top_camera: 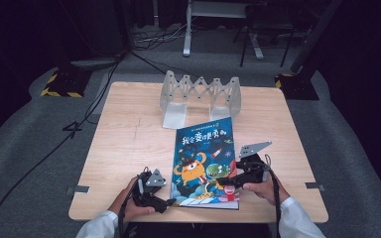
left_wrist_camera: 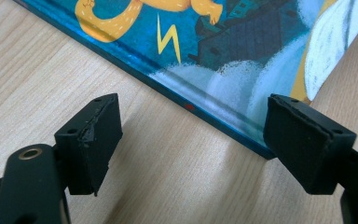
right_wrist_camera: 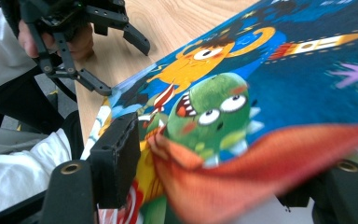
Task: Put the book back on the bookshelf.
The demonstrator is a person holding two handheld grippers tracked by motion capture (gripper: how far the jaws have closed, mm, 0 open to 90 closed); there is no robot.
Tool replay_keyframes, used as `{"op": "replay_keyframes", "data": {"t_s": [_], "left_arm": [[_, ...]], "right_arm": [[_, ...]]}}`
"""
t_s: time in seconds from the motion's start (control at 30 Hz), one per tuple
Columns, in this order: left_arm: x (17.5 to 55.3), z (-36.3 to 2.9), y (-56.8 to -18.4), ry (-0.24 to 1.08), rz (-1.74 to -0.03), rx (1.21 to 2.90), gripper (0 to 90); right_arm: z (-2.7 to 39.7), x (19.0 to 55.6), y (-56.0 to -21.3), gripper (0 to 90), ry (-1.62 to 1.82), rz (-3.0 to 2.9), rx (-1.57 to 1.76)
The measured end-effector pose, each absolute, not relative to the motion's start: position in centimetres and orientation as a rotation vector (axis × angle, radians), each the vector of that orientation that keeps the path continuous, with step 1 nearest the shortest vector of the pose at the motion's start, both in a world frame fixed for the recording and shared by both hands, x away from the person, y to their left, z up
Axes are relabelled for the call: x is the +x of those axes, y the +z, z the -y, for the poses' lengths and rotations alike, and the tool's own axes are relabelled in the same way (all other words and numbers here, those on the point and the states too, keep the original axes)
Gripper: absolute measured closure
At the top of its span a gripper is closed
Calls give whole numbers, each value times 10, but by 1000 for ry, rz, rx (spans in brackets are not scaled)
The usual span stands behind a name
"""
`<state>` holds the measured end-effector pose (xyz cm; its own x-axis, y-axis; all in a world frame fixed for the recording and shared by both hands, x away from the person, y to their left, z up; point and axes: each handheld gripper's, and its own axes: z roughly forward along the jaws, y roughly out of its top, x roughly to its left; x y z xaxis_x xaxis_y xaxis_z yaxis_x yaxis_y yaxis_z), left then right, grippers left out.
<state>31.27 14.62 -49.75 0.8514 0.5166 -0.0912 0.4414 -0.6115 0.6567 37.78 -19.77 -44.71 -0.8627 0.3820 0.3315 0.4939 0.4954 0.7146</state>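
The glossy blue picture book with the orange and green cartoon monsters [top_camera: 204,163] lies flat on the pale wooden table [top_camera: 129,144], long axis running near to far, its near edge close to me. My right gripper [top_camera: 226,182] sits over its near right corner, open, cover between the jaws but not pinched; my left gripper [top_camera: 169,202] waits open just left of the near left corner, apart from it. The left gripper view shows bare wood between my jaws and the spine; the high view hides that gap.
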Motion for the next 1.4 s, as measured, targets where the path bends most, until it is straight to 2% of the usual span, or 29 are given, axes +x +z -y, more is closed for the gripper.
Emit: {"op": "replay_keyframes", "data": {"t_s": [0.07,0.17,0.53,0.77,0.9,1.23,1.4], "left_arm": [[312,-146,-498,139,-694,2312,196],[313,-147,-498,145,-689,2314,186],[319,-152,-496,109,-743,2279,179],[324,-152,-490,100,-709,2244,178],[335,-151,-482,115,-710,2205,169],[360,-138,-482,10,-711,2132,153],[366,-136,-477,10,-710,2110,150]], "right_arm": [[199,379,-446,460,-1366,2559,-742],[198,377,-443,496,-1411,2549,-707],[199,361,-437,504,-1510,2631,-581],[203,345,-434,508,-1618,2710,-487],[204,339,-434,510,-1668,2747,-439],[205,329,-434,510,-1731,2789,-372],[205,325,-433,510,-1756,2811,-329]]}}
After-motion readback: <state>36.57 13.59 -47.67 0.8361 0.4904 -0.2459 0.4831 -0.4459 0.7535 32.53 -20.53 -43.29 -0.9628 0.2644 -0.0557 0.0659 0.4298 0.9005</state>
